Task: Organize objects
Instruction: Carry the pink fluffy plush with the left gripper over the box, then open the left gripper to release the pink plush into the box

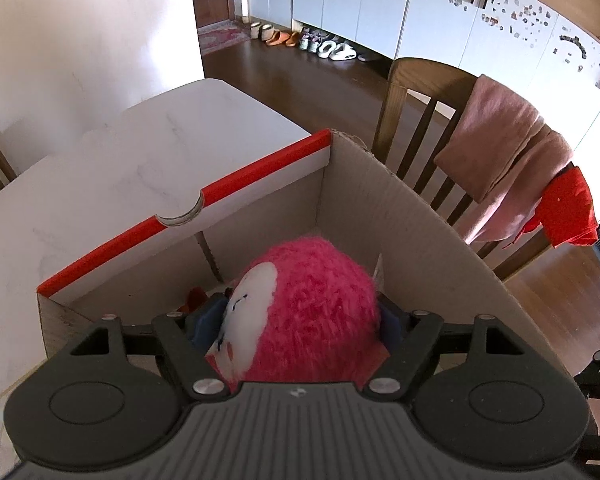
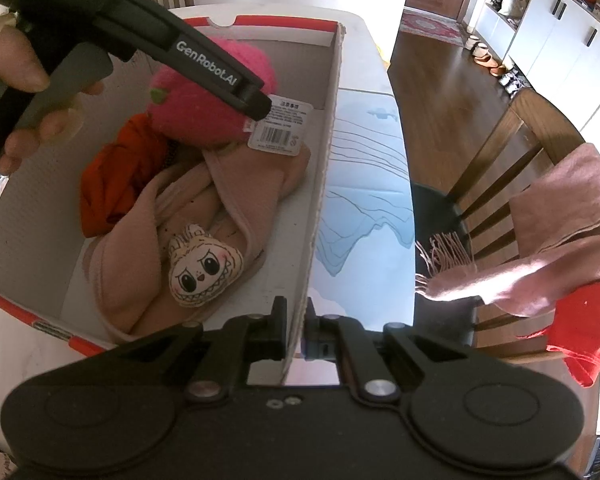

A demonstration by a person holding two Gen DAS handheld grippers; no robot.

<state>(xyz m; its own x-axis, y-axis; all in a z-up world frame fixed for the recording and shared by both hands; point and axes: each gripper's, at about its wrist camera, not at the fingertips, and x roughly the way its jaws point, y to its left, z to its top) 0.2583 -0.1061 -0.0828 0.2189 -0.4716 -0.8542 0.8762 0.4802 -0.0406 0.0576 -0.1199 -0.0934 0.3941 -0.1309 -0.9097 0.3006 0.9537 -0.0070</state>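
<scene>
Right tool (image 2: 296,330), nearest the right wrist camera, is clamped tight on the near end of the cardboard box's right wall (image 2: 324,184), one finger inside the box, one outside. Just inside that wall, on the box floor: a beige plush garment (image 2: 236,184) lying crumpled, with a small cream toy face (image 2: 204,268) with big eyes and a toothy grin resting on it. Beside it to the left, a bunched orange-red cloth (image 2: 112,184). Farther in, the left tool (image 1: 300,320) holds a fuzzy pink plush ball (image 1: 312,308) between wide-spread fingers, pads against both its sides, inside the box above the other things; the ball's white face patch turns left in the left wrist view. A white barcode tag (image 2: 278,126) hangs from the ball. A hand (image 2: 24,76) grips the left tool's handle at the upper left of the right wrist view. The box has a red-and-white top edge (image 1: 204,200) with a thumb notch on its far wall. The box sits on a white surface (image 1: 100,160); a pale blue illustrated mat (image 2: 364,200) lies on it just outside the right wall. Beyond the surface's edge, a wooden chair (image 1: 416,120) carries a draped pink scarf (image 1: 504,160) and a red cloth (image 1: 568,208). Far back, shoes (image 1: 320,42) line the wooden floor below white cabinets (image 1: 480,20).
</scene>
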